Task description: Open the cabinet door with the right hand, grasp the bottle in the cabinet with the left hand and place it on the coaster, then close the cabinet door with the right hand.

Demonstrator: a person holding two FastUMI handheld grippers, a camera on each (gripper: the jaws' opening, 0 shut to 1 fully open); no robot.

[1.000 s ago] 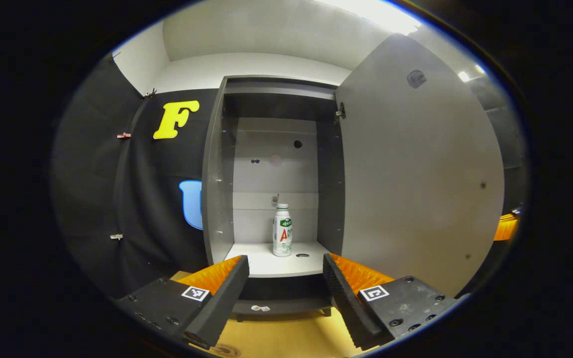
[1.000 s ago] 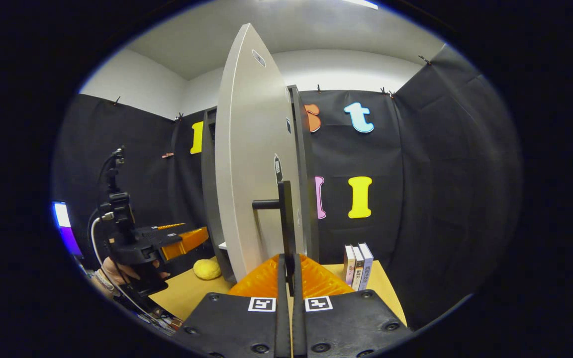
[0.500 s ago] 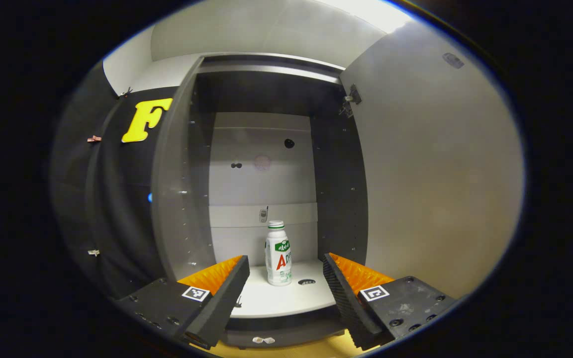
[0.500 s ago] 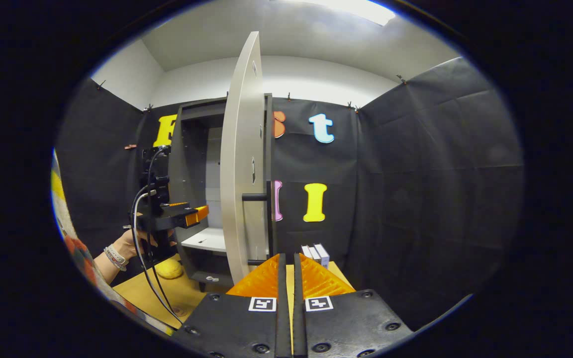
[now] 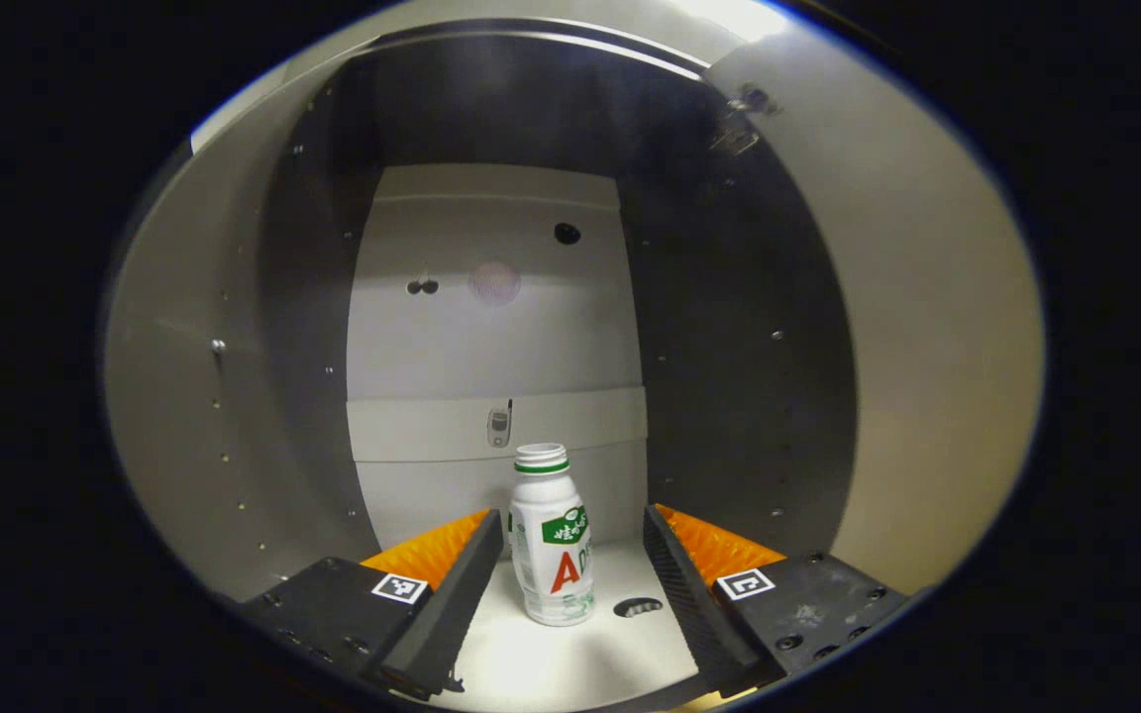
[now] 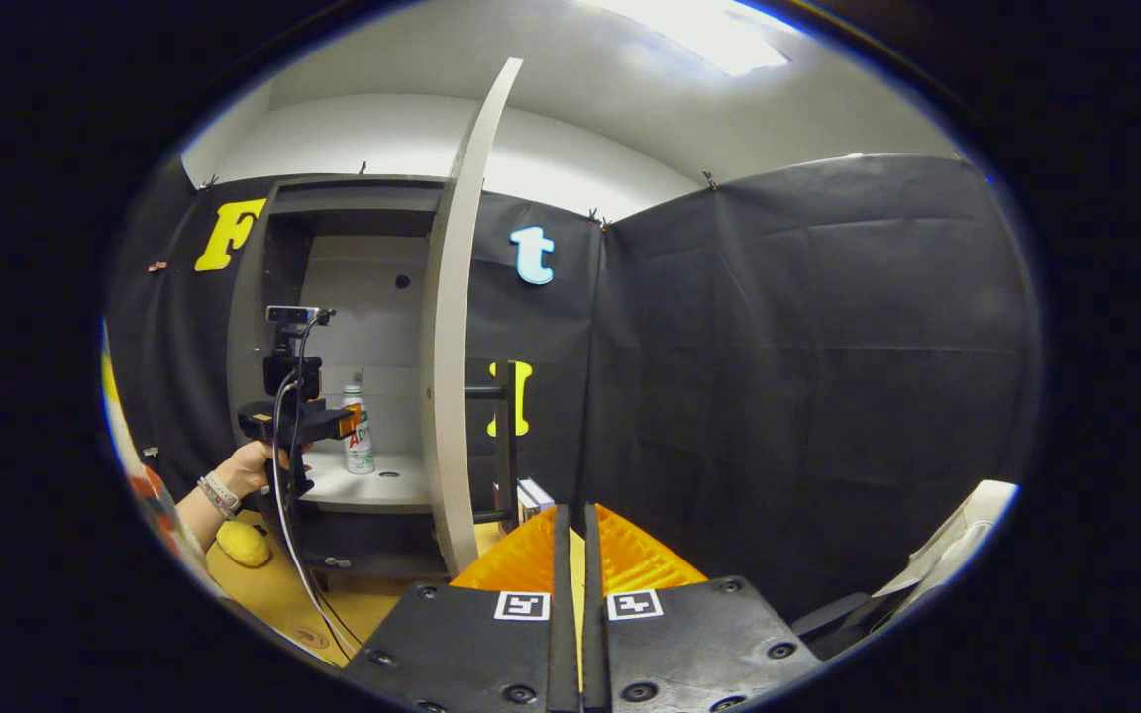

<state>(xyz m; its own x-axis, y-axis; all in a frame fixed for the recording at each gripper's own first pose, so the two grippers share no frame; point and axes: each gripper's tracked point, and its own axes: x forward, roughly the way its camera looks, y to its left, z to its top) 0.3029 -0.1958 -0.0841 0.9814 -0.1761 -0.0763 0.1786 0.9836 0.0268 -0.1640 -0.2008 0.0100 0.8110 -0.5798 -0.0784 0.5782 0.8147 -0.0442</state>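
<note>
- Currently, the bottle is being seen upright on the pale shelf inside the cabinet, near the shelf's front, with its white cap on and a green band beneath the cap.
- A small dark hole in the shelf is being shown just beside the bottle's base.
- The left gripper is being held level with the bottle, its fingers spread wide; the bottle is being framed between them, and contact with either finger cannot be told.
- In the right gripper view, the left gripper is being carried by a hand at the cabinet opening, just in front of the bottle.
- The cabinet door is being seen edge-on, swung open, with its bar handle on the far face.
- The right gripper is being held well apart from the door, its fingers pressed together with nothing between them.
- A yellow object is being shown on the table below the hand.
</note>
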